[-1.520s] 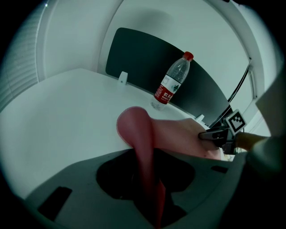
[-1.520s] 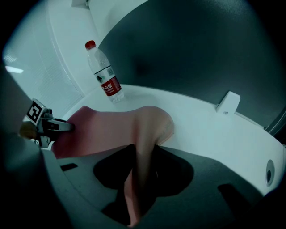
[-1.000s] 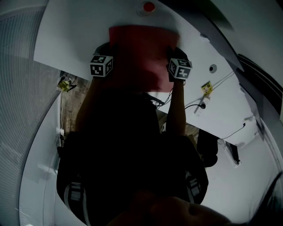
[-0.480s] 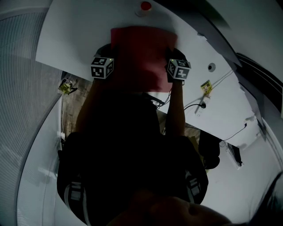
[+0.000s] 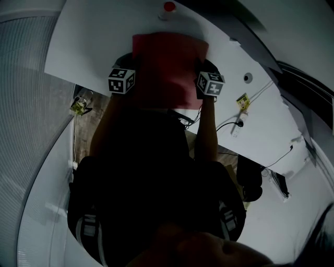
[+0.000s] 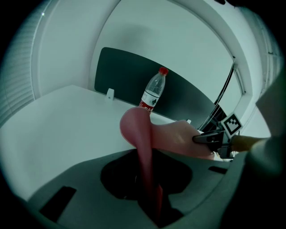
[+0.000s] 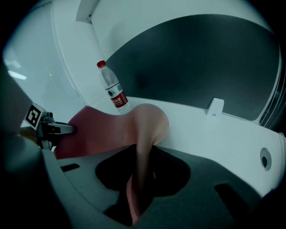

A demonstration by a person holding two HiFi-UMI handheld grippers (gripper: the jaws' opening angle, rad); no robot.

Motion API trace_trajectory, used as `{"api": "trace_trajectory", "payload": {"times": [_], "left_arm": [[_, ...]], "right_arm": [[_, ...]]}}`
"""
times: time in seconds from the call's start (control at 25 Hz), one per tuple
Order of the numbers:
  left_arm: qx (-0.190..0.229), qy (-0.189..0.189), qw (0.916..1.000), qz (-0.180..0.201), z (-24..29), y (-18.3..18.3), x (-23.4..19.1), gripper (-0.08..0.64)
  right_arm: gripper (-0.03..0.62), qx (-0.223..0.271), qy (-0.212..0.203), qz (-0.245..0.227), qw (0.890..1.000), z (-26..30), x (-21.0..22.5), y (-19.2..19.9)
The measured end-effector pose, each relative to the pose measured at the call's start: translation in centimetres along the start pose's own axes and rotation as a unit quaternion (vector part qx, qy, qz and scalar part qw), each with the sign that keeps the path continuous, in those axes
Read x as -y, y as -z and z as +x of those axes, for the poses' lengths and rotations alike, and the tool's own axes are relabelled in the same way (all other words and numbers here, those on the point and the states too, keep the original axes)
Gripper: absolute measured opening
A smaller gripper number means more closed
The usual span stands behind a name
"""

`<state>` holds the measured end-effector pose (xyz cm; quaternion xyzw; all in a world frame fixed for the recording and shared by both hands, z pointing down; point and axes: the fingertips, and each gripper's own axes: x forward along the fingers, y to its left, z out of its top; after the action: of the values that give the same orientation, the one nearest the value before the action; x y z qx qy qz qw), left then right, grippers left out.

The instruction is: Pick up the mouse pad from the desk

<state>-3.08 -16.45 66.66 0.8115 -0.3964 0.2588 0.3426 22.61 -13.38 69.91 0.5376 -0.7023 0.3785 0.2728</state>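
Observation:
The pink-red mouse pad (image 5: 167,62) hangs between my two grippers above the white desk (image 5: 88,47), sagging in the middle. My left gripper (image 5: 125,79) is shut on its left edge; the pad (image 6: 170,136) runs down between those jaws (image 6: 152,197). On the right edge my right gripper (image 5: 207,83) is shut, with the pad (image 7: 107,129) pinched between its jaws (image 7: 136,197). Both pairs of jaws have just been closing further on the pad. Each gripper view shows the other gripper at the pad's far edge.
A clear water bottle (image 5: 168,8) with a red cap stands on the desk just beyond the pad (image 6: 152,94) (image 7: 114,91). A dark panel (image 7: 201,67) backs the desk. A cable hole (image 5: 247,78), a yellow tag (image 5: 243,102) and cables lie to the right.
Both grippers and the pad between them have risen a little from the desk. The bottle has not moved on the desk.

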Motion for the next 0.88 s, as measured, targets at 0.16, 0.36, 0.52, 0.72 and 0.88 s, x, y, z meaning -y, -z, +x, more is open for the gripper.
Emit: {"api": "trace_trajectory", "payload": {"times": [0.16, 0.36, 0.52, 0.72, 0.88], "left_arm": [[0.005, 0.003, 1.0000, 0.005, -0.4, -0.2, 0.4, 0.069], [0.012, 0.008, 0.9998, 0.010, -0.9, -0.5, 1.0, 0.069], [0.017, 0.013, 0.9996, 0.018, -1.2, -0.8, 1.7, 0.069], [0.025, 0.017, 0.9992, 0.025, -1.7, -0.9, 2.6, 0.068], [0.032, 0.022, 0.9988, 0.031, -2.0, -1.0, 3.2, 0.067]], "right_arm": [[0.089, 0.008, 0.000, 0.004, 1.000, -0.7, -0.2, 0.0], [0.087, 0.018, 0.002, 0.012, 1.000, -1.6, -0.2, 0.2], [0.086, 0.027, 0.004, 0.018, 0.999, -2.5, -0.1, 0.4], [0.086, 0.040, 0.006, 0.025, 0.999, -3.7, 0.0, 0.8], [0.086, 0.047, 0.011, 0.029, 0.998, -4.6, 0.1, 1.1]]}}
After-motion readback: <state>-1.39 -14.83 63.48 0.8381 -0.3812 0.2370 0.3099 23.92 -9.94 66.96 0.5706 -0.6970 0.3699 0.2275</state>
